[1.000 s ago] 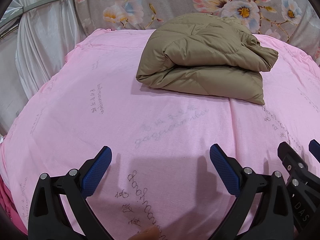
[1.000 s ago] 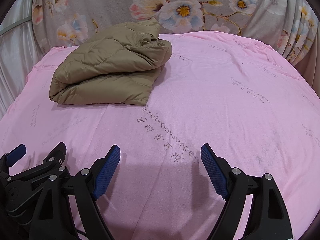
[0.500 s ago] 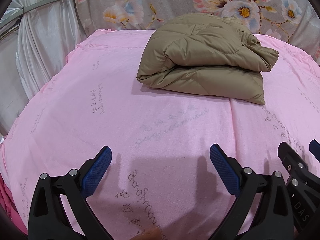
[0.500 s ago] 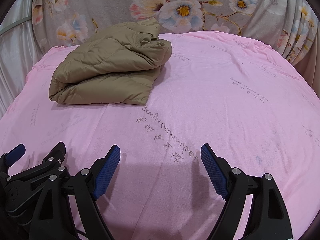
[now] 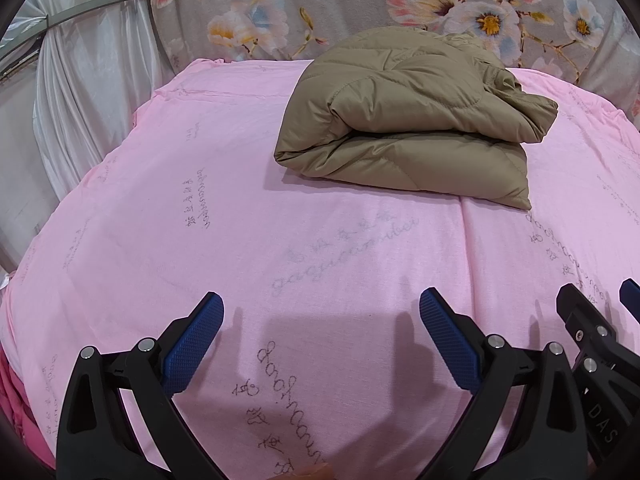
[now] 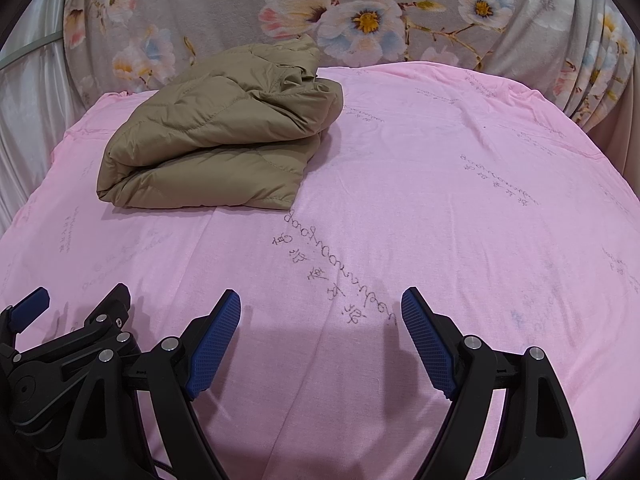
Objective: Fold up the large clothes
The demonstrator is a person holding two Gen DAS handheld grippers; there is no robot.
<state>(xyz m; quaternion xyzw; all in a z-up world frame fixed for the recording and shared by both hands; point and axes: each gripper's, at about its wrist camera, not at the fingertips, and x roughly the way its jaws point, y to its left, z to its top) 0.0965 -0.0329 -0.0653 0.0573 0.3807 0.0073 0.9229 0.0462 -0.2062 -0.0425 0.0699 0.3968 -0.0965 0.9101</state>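
A tan quilted jacket (image 5: pixel 404 120) lies folded into a thick bundle on the pink sheet (image 5: pixel 200 200), toward the far side of the bed. In the right wrist view the same jacket (image 6: pixel 224 132) sits at the upper left. My left gripper (image 5: pixel 320 308) hovers over the bare sheet well short of the jacket, its blue pads wide apart with nothing between them. My right gripper (image 6: pixel 320 304) stands open the same way, beside the left one and just as far from the jacket. The right gripper's black frame (image 5: pixel 592 340) shows at the left view's right edge.
A grey floral cloth (image 6: pixel 360 12) hangs behind the bed. White drapes (image 5: pixel 80 80) hang past the sheet's left edge. The pink sheet (image 6: pixel 460 200) carries grey script print and falls away at the left and right edges.
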